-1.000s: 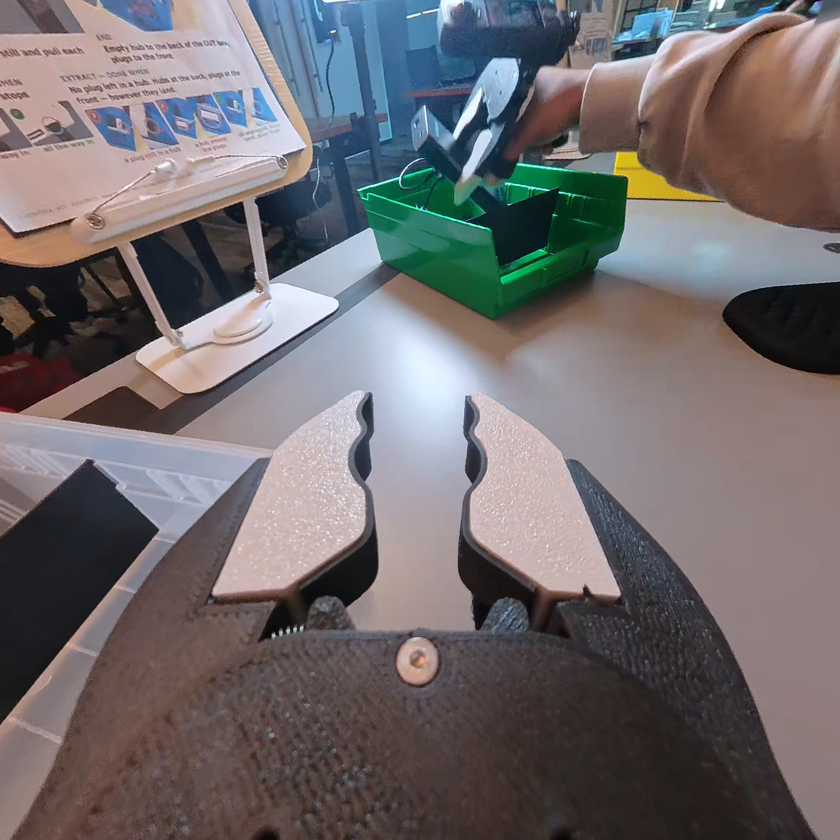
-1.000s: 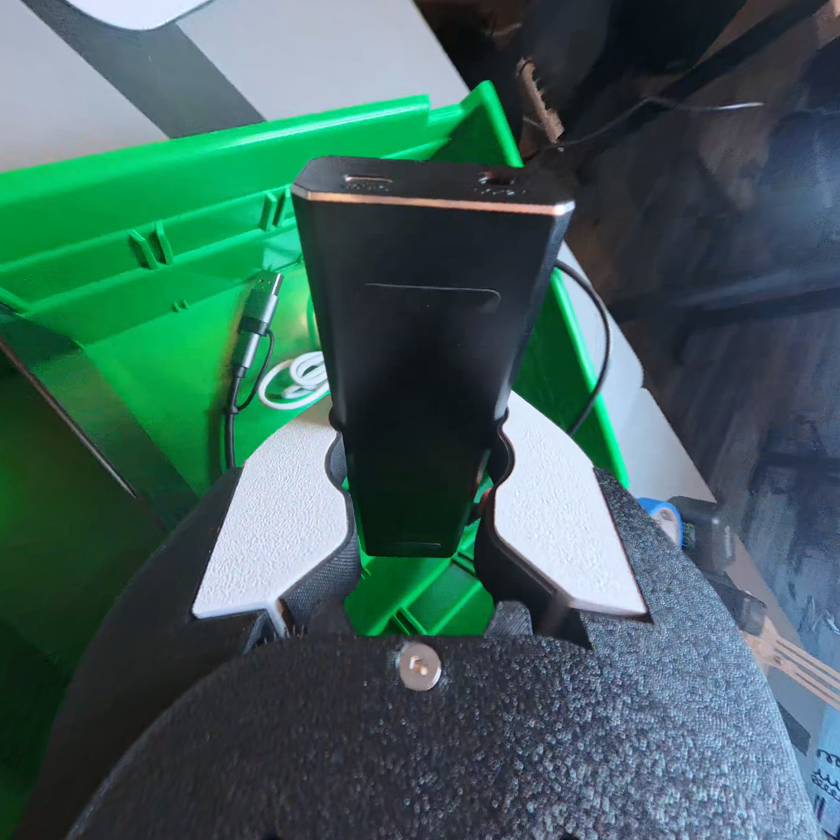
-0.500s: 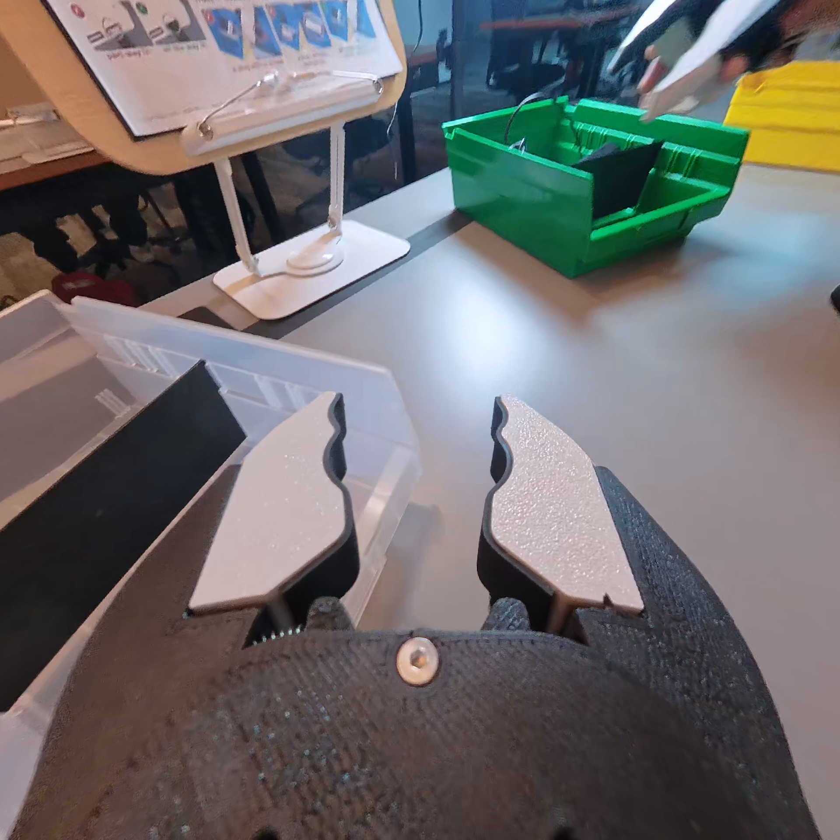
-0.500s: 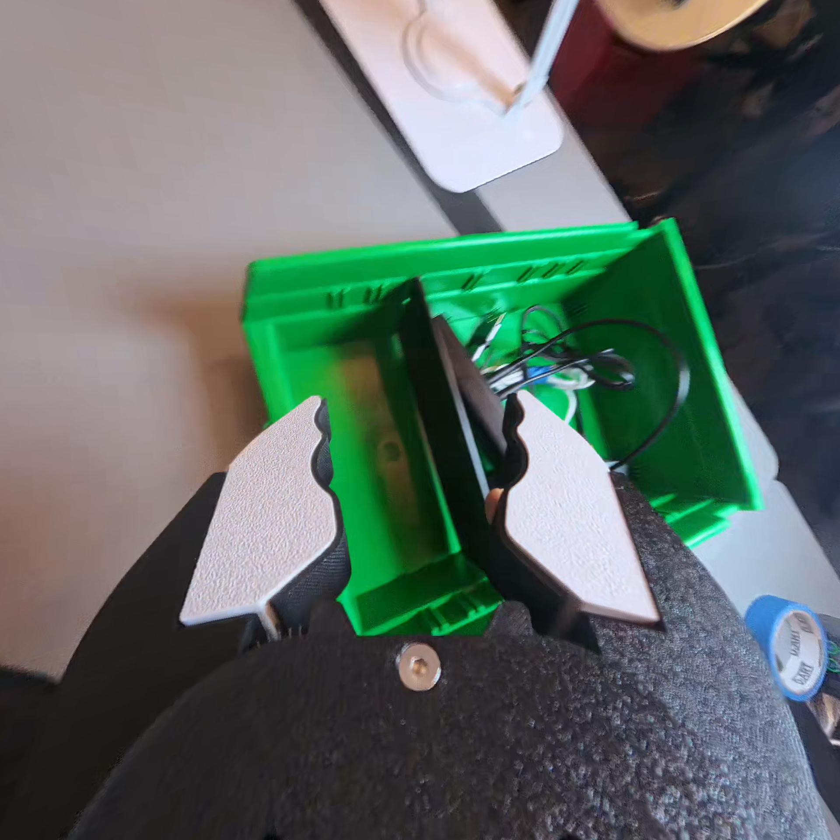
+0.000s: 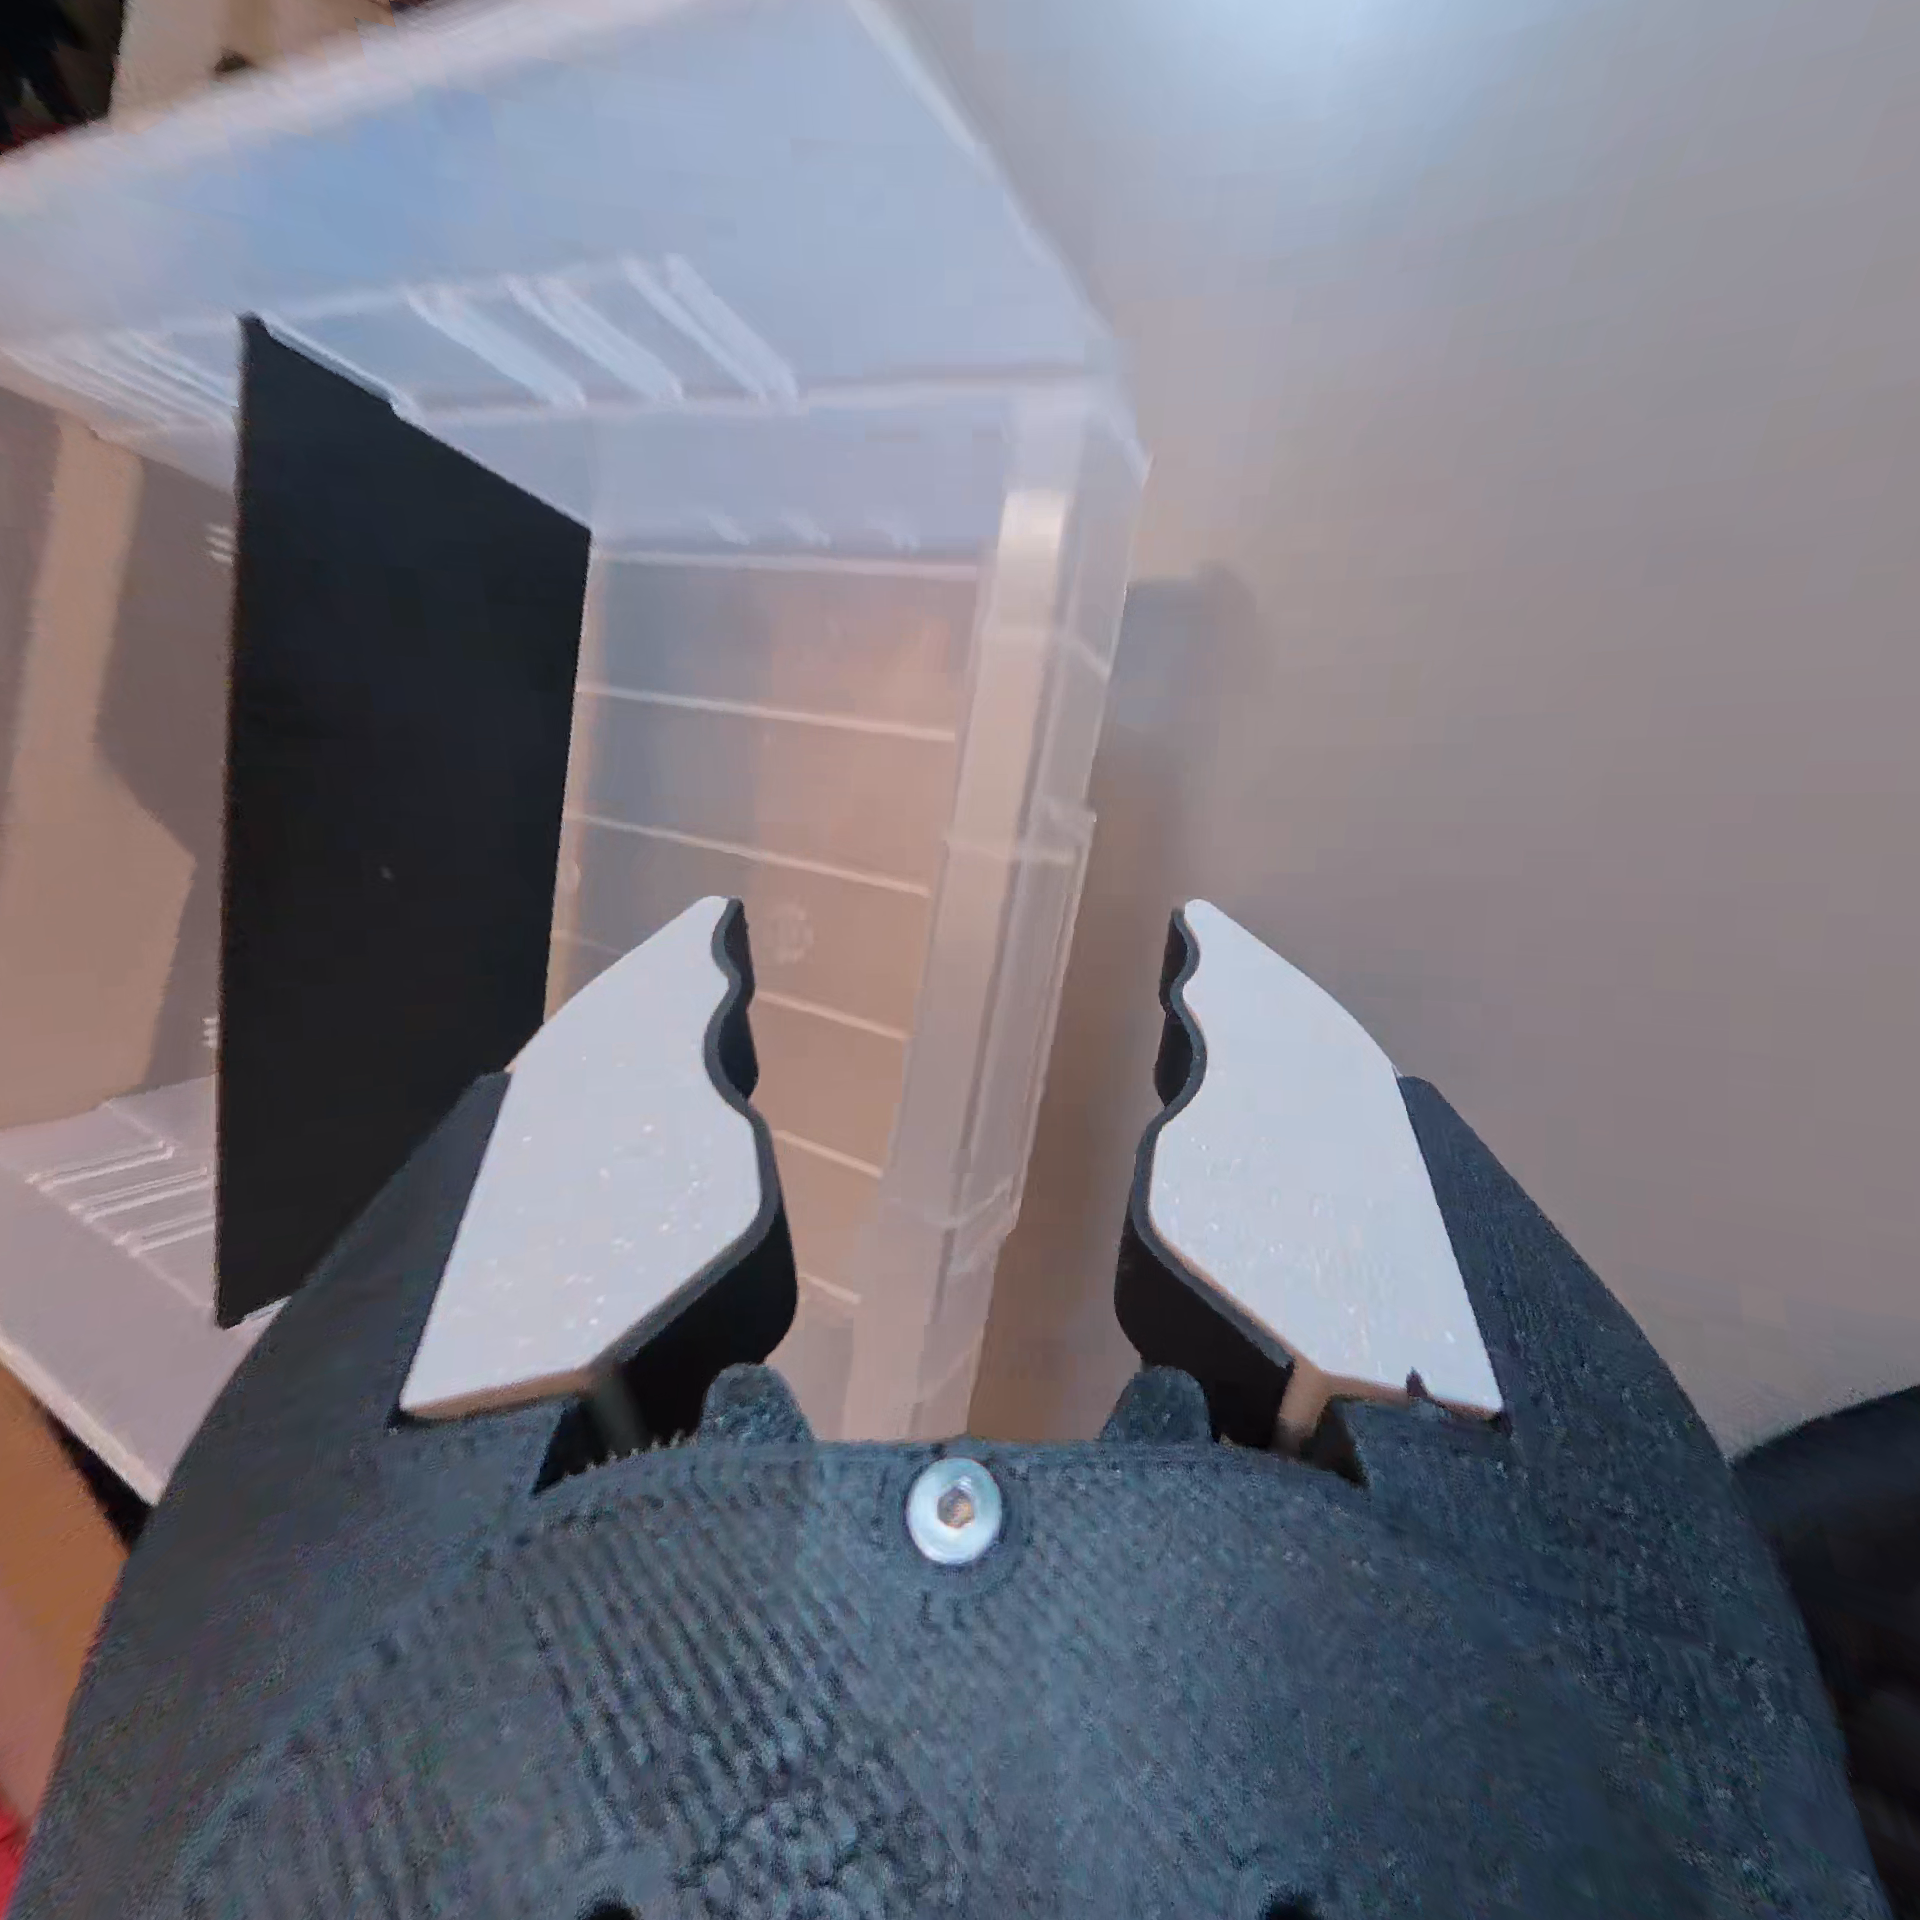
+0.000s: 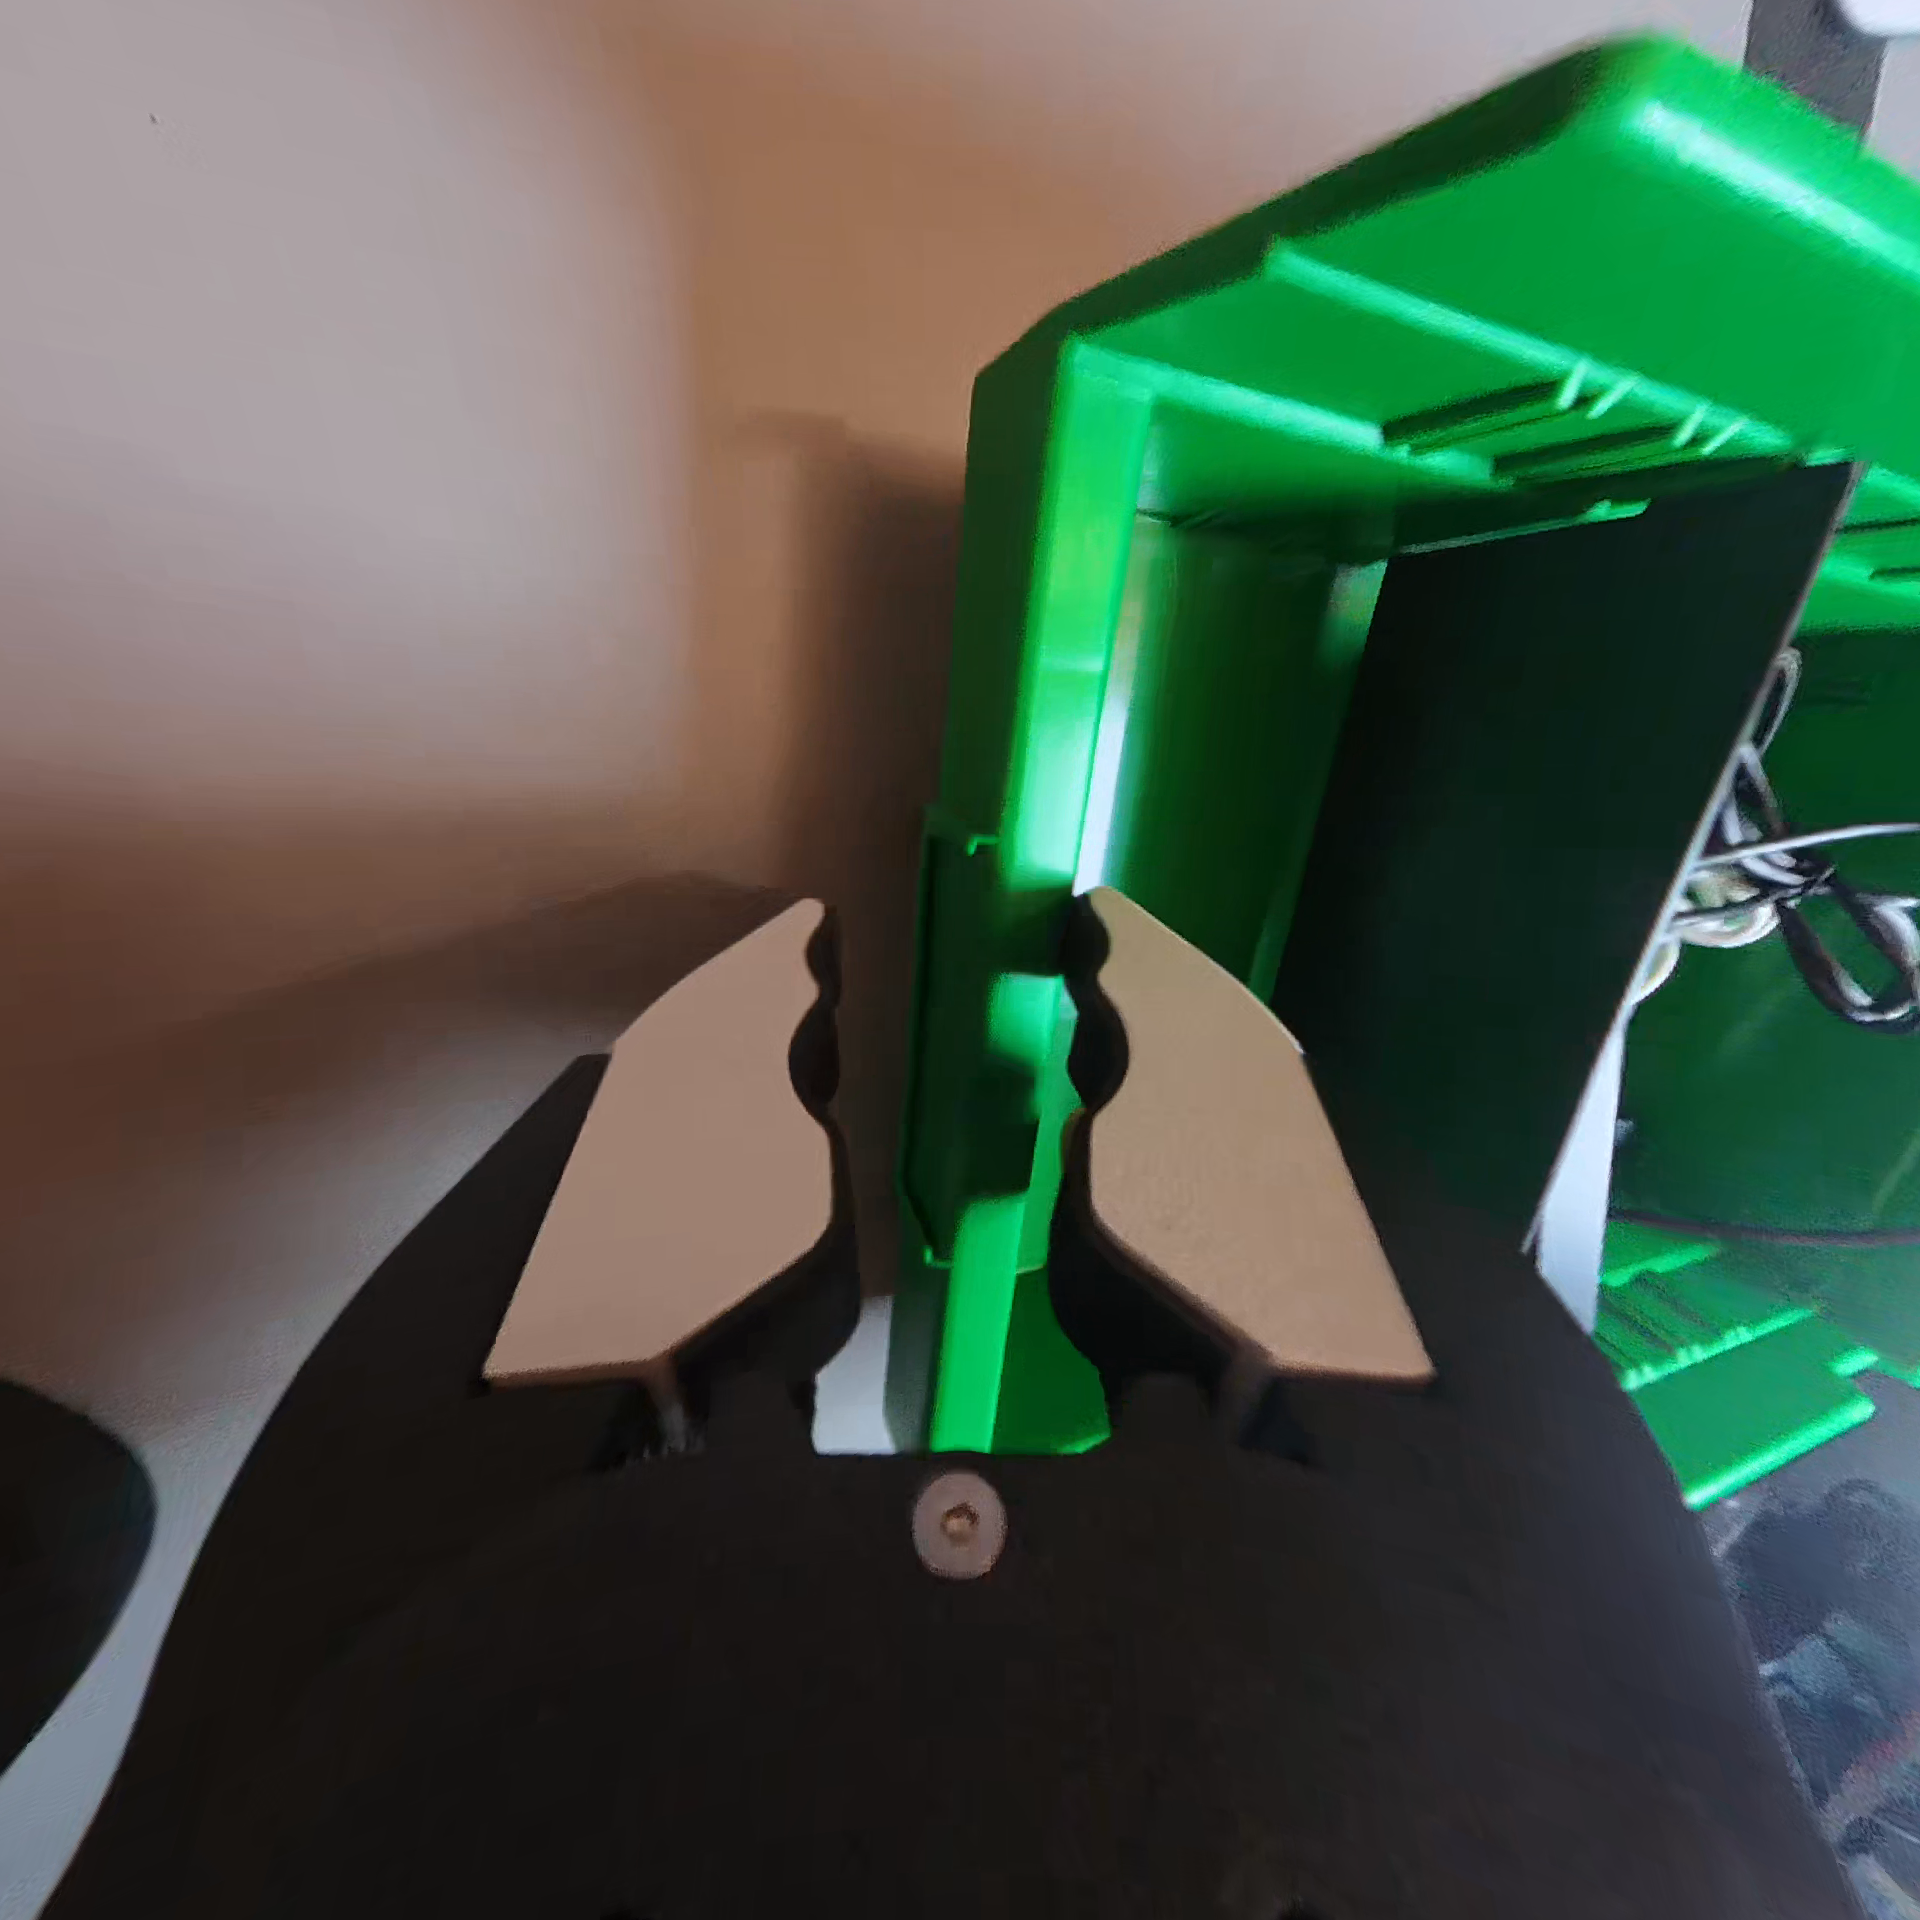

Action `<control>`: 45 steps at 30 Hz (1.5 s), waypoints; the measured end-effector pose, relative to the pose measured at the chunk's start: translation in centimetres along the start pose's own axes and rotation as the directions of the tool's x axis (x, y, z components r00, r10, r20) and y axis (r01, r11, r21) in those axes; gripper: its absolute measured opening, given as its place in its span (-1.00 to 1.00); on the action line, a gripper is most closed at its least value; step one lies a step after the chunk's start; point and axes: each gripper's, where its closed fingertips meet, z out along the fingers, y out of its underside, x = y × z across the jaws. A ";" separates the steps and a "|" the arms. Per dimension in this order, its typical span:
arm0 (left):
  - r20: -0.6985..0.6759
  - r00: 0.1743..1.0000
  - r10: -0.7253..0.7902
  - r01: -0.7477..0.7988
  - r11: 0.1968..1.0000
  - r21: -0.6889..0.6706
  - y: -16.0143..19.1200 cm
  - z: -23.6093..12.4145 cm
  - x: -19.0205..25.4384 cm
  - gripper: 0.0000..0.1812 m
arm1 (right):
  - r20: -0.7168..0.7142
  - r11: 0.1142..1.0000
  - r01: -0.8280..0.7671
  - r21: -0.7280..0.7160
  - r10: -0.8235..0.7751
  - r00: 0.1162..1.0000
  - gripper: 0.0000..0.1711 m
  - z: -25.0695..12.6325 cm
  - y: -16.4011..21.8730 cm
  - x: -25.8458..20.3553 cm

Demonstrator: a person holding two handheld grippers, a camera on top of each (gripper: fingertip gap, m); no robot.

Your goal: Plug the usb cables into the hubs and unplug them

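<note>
My right gripper [image 6: 951, 914] straddles the near left wall of the green bin [image 6: 1049, 644]. Its jaws stand narrowed around that wall, with a thin gap beside the left finger. A black divider [image 6: 1538, 831] stands in the bin, and tangled black and white USB cables [image 6: 1829, 904] lie behind it. My left gripper [image 5: 956, 935] is open and empty, held over the right wall of a clear plastic bin [image 5: 1023, 665] that has its own black divider [image 5: 384, 790]. No hub shows in either view.
The grey table [image 5: 1507, 520] spreads to the right of the clear bin and, in the right wrist view [image 6: 364, 416], to the left of the green bin. A black pad [image 6: 52, 1507] lies at the lower left, and a dark shape [image 5: 1849, 1517] at the left view's lower right. Some 45 cm of space lies between my two pairs of fingers.
My right gripper let go of the black hub over the green bin, then dropped to the bin's wall with its jaws narrowing. My left gripper swung down to the clear bin's wall and opened wider.
</note>
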 end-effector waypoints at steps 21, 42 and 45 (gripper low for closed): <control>-0.015 0.926 0.376 -0.356 0.889 0.288 -12.1 1.1 9.8 -0.58 | -0.255 0.889 0.293 0.350 -0.211 0.944 -0.61 -7.0 -7.4 -11.1; -0.123 0.985 -0.121 0.171 0.793 0.584 -28.2 0.8 16.4 -0.68 | -0.074 0.504 -0.603 0.618 0.801 0.594 -0.73 -7.1 5.8 -4.0; -0.146 0.978 -0.150 0.207 0.777 0.594 -28.8 0.4 16.5 -0.71 | -0.169 0.560 -0.547 0.622 0.778 0.605 -0.82 -7.8 6.5 -4.5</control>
